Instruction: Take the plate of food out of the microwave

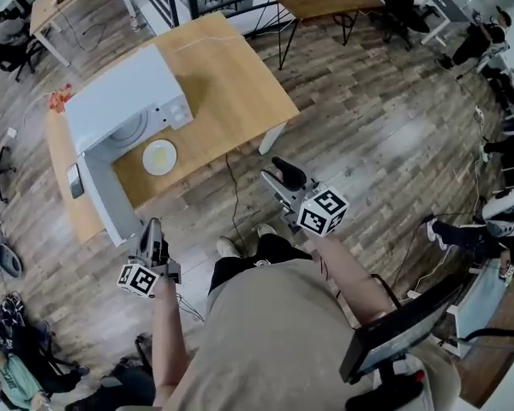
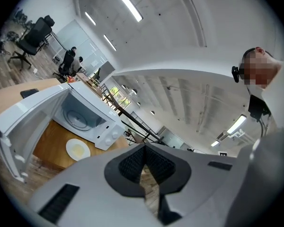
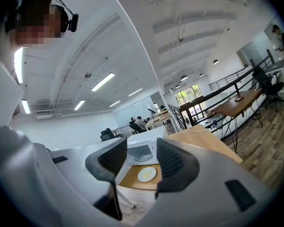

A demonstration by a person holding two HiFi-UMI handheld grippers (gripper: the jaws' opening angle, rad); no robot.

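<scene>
- Microwave [image 1: 124, 101]: white, on the wooden table [image 1: 231, 75]. Its door [image 1: 107, 199] hangs open toward 6 o'clock in the head view, and the turntable shows inside.
- Plate of food [image 1: 159, 157]: white with a pale yellow patch. It lies on the table outside the cavity, at 5 o'clock of the microwave and just beside the open door.
- Left gripper [image 1: 151, 228]: off the table edge at 6 o'clock of the plate, well apart from it. Finger pads meet at the tips, with nothing between them.
- Right gripper [image 1: 284, 171]: over the floor at 3 o'clock of the plate, well apart. Fingers stand at a middling gap and hold nothing. The plate shows far off through the gap.
</scene>
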